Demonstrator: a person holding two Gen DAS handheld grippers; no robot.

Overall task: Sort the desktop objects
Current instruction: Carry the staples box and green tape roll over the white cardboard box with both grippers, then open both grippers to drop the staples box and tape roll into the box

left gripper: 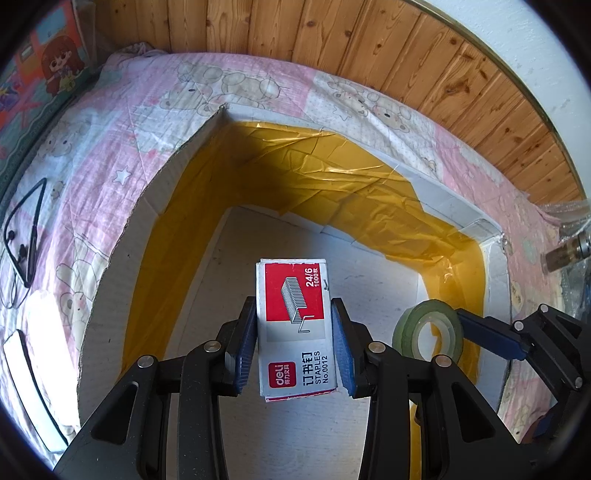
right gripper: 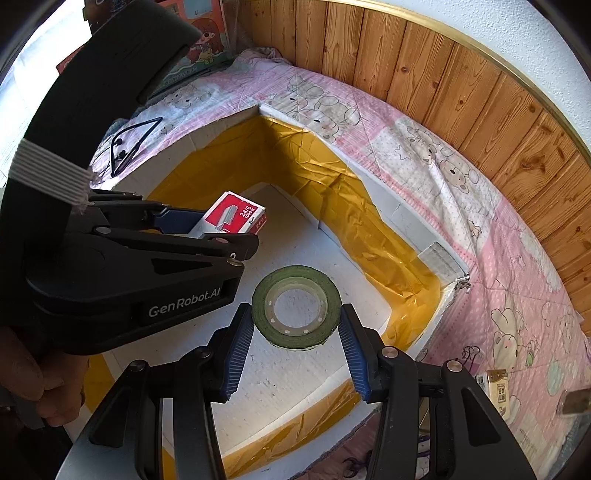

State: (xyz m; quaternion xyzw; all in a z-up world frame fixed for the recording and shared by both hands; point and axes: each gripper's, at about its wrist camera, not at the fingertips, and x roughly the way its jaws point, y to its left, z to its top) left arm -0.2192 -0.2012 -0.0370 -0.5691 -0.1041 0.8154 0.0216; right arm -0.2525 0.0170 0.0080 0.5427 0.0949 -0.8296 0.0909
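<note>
My left gripper (left gripper: pixel 294 332) is shut on a red and white staples box (left gripper: pixel 295 325), held above the floor of a white foam box lined with yellow tape (left gripper: pixel 207 192). The same staples box (right gripper: pixel 236 216) and left gripper (right gripper: pixel 207 229) show in the right wrist view. My right gripper (right gripper: pixel 295 334) is shut on a roll of green tape (right gripper: pixel 295 306), its pads against both sides, inside the foam box (right gripper: pixel 388 236). The tape roll (left gripper: pixel 428 328) and the right gripper's fingers (left gripper: pixel 491 332) also show at the right of the left wrist view.
The foam box rests on a pink bear-print quilt (left gripper: pixel 110 147) by a wood-panelled wall (left gripper: pixel 332 33). Black corded earphones (left gripper: pixel 26 236) and a white phone-like slab (left gripper: pixel 29 384) lie on the left. A small bottle (left gripper: pixel 565 251) and a small carton (right gripper: pixel 498 387) lie on the right.
</note>
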